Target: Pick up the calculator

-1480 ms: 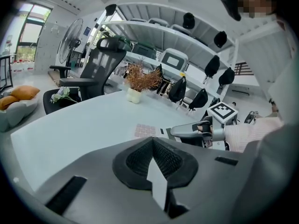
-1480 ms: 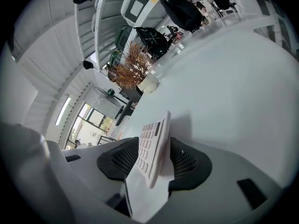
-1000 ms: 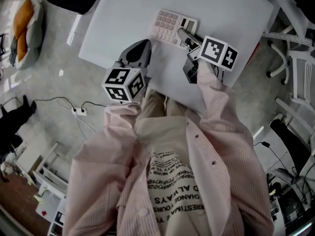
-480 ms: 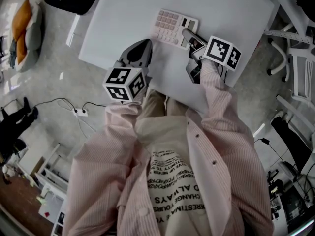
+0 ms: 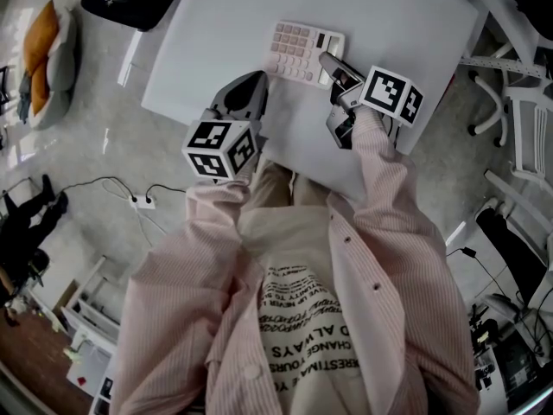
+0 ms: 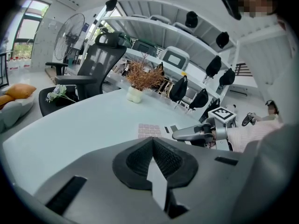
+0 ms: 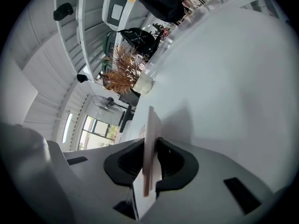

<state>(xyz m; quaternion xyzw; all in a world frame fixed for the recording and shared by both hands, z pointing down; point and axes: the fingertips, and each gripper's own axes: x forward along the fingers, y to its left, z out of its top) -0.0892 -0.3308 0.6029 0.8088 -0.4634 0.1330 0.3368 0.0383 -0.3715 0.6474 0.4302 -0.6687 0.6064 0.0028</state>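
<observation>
A pale pink calculator (image 5: 298, 48) lies on the white table (image 5: 389, 24), near its front edge. My right gripper (image 5: 328, 60) grips the calculator's right end. In the right gripper view the calculator (image 7: 152, 125) stands edge-on between the jaws, which are closing with the pads pressed on both faces. My left gripper (image 5: 251, 80) hovers over the table's front edge, left of the calculator and apart from it. Its jaws (image 6: 152, 141) are shut with nothing between them. The left gripper view also shows the calculator (image 6: 150, 129) and the right gripper (image 6: 180, 135) beyond.
A small pot with a dried plant (image 6: 135, 93) stands at the table's far side. A black office chair (image 6: 100, 64) is behind the table. A power strip with cables (image 5: 138, 197) lies on the floor at the left, and white chairs (image 5: 518, 102) stand to the right.
My right gripper has shifted slightly onto the calculator's right end and rolled a little. The left gripper has stayed put.
</observation>
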